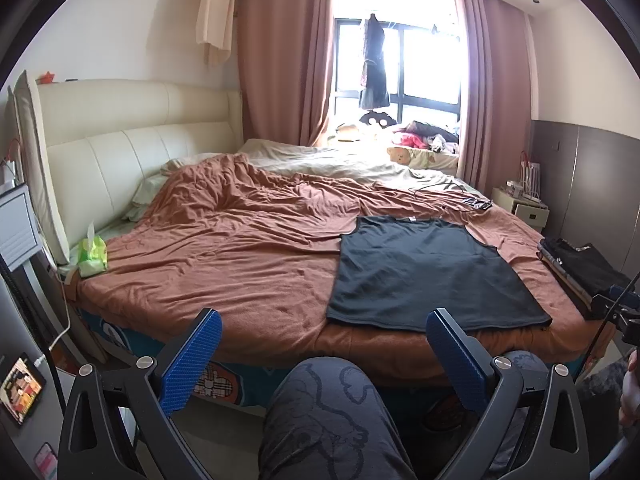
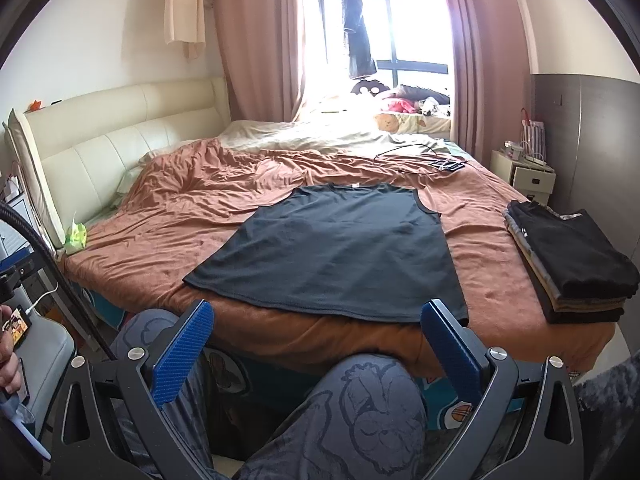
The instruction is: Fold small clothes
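A dark sleeveless top (image 1: 428,272) (image 2: 340,248) lies spread flat on the rust-brown bedspread (image 1: 224,264) (image 2: 208,208), hem toward the near bed edge, neck toward the window. My left gripper (image 1: 324,324) is open and held off the bed, short of the hem and to the left of the top. My right gripper (image 2: 316,316) is open too, hovering just before the hem's middle. Neither holds anything. The blue fingertips (image 1: 208,332) (image 2: 438,320) stand wide apart. A stack of folded dark clothes (image 2: 568,256) (image 1: 580,264) sits at the bed's right edge.
A person's knees in patterned trousers (image 1: 328,408) (image 2: 360,408) fill the space below both grippers. A green tissue pack (image 1: 93,256) lies at the left of the bed. A cable and a black device (image 2: 448,165) lie beyond the top. A nightstand (image 2: 524,172) stands at the right.
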Tool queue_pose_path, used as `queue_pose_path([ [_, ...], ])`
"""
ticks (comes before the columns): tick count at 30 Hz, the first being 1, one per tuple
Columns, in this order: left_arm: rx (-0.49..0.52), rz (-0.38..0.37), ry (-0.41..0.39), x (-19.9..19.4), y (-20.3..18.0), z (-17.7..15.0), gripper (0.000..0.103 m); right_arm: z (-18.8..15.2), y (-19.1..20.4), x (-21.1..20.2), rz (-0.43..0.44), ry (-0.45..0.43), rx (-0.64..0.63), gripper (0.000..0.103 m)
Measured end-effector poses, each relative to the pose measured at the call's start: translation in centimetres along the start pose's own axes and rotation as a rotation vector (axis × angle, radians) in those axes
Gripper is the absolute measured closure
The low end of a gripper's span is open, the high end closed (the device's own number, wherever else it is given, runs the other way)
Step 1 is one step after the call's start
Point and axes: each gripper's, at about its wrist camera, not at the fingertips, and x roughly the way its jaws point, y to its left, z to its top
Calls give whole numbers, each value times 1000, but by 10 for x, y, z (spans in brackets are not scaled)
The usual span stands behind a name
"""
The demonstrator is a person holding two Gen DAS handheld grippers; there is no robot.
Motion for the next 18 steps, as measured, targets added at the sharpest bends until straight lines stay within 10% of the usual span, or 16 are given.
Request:
queue_pose_path([
  [18,-12,-19,-6,-3,6,2,0,11,0,5,0,15,-19,0],
])
